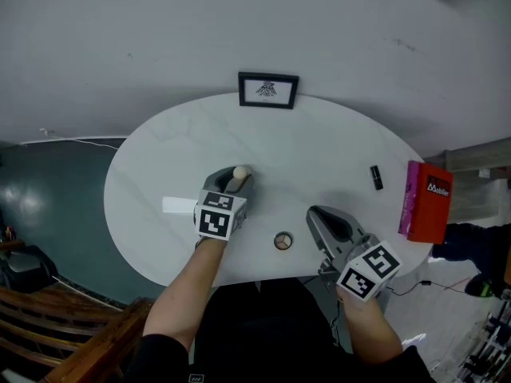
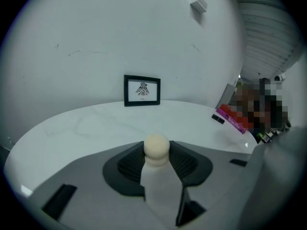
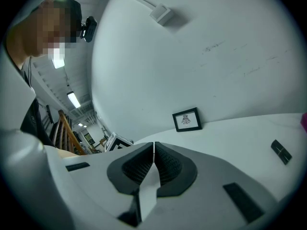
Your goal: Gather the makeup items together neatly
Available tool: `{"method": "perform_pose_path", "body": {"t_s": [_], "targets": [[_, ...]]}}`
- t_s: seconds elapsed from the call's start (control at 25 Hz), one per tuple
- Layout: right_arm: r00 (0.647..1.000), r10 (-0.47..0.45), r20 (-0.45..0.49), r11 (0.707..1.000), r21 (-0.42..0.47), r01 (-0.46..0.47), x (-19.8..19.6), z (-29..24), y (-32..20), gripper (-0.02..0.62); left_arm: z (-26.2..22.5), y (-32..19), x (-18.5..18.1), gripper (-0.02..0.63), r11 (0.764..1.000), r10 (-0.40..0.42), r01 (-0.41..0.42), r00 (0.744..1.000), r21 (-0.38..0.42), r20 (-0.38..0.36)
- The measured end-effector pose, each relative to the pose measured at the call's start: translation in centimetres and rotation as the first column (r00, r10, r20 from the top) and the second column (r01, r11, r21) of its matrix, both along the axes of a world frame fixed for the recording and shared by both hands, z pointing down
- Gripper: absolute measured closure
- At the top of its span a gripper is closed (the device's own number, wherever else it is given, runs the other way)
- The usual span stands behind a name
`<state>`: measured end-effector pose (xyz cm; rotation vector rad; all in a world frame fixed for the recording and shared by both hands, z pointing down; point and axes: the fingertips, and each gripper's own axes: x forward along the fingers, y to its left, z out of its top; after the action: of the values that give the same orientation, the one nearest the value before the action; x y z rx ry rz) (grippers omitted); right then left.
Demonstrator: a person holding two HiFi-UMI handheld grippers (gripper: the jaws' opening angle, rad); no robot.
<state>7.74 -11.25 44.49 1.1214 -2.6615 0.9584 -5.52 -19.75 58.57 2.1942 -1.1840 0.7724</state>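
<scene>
Oval table: one frame, one tube, one compact, one sponge.

The left gripper and right gripper are pale grey shells with dark ribbed pads, each bearing a cube of black-and-white square markers; the person wears black short sleeves

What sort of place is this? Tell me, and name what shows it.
Probably a plain indoor workroom, not a home: a white oval table against a bare white wall, a small framed picture standing at its back edge, and strip lights on a ceiling beyond.
</scene>
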Motion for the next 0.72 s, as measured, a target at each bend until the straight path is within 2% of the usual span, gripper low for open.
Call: {"method": "perform_pose_path", "body": {"t_s": [0.4, 0.72], "targets": [[0.996, -0.092, -0.002, 0.995, 0.033, 0.092, -4.9, -1.5, 0.5, 0.558, -2.0, 1.8, -7.6, 0.445, 0.991, -0.120, 0.117, 0.992, 0.059, 0.045], [0.990, -0.143, -0.020, 0.989, 0.022, 0.143, -8.0, -1.3, 1.9, 0.558, 0.2, 3.9, -13.8, 0.440, 0.982, -0.180, 0.169, 0.969, 0.081, 0.167]]}}
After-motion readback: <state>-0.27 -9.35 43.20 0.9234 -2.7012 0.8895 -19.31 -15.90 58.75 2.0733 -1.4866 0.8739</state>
